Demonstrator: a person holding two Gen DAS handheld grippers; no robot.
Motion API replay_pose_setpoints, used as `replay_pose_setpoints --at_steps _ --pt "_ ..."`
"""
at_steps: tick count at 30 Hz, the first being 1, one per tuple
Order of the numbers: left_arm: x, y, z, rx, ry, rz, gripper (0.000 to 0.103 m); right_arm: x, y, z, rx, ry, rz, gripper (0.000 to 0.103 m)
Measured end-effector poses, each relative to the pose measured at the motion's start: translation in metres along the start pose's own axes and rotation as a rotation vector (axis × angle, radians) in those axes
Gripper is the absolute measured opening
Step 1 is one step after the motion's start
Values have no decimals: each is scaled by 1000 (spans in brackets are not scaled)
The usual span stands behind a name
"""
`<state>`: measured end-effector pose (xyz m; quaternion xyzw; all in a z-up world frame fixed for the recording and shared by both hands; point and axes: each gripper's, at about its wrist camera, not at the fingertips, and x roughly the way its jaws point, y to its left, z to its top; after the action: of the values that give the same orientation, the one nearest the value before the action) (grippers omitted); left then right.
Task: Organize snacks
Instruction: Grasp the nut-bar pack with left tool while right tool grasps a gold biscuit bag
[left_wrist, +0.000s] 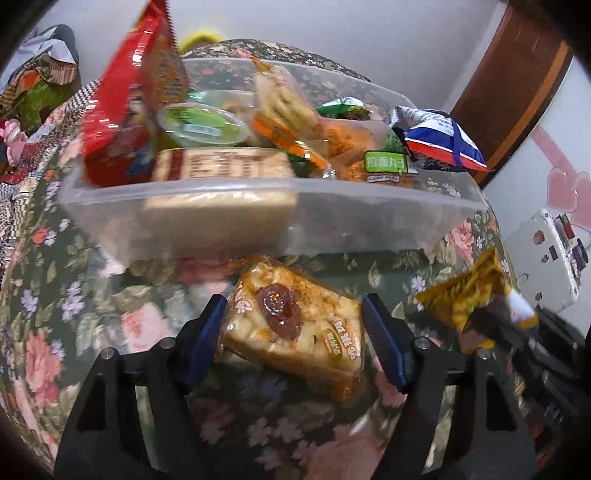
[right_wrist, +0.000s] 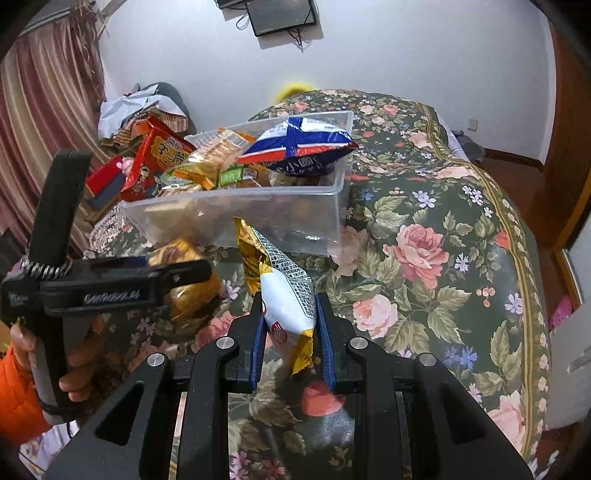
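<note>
A clear plastic bin (left_wrist: 258, 206) stands on a bed covered with a dark green floral bedspread (right_wrist: 424, 258), and it is heaped with snacks. At its left end a red snack bag (left_wrist: 125, 107) stands up well above the rim. A green-lidded cup (left_wrist: 201, 123) lies just right of it, with a beige wrapped cake (left_wrist: 221, 166) pressed against the near wall and biscuit packs (left_wrist: 284, 110) behind. A blue, white and red bag (right_wrist: 299, 142) lies on top at the right end, hanging over the rim.

On the bedspread just near the bin lies a wrapped pastry with a red jam centre (left_wrist: 291, 325). The left gripper (left_wrist: 291, 332) straddles it with 1 blue pad on each side. The left pad touches the wrapper's edge, but a thin gap shows at the right pad, so the jaws are open around the pastry rather than clamped on it. In the right wrist view this gripper (right_wrist: 184, 273) comes in from the left, held by a hand (right_wrist: 74, 369) in an orange sleeve (right_wrist: 18, 398).

The right gripper (right_wrist: 290, 325) is closed on a white and yellow snack packet (right_wrist: 284, 291). Its blue pads pinch the packet's lower part, and the yellow crimped top points toward the bin. The packet hangs above the bedspread, near the bin's front wall and to the right of the pastry.
</note>
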<state>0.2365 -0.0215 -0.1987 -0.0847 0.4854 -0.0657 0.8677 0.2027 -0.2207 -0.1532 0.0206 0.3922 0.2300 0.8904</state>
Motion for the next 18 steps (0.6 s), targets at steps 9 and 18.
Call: replay_pose_setpoints --at_steps 9,18 --pt "-36 15 -3 7 -11 5 28 -13 15 12 -20 -50 20 23" --pt "-32 12 -11 71 -5 31 83 -11 19 13 -24 -42 17 23"
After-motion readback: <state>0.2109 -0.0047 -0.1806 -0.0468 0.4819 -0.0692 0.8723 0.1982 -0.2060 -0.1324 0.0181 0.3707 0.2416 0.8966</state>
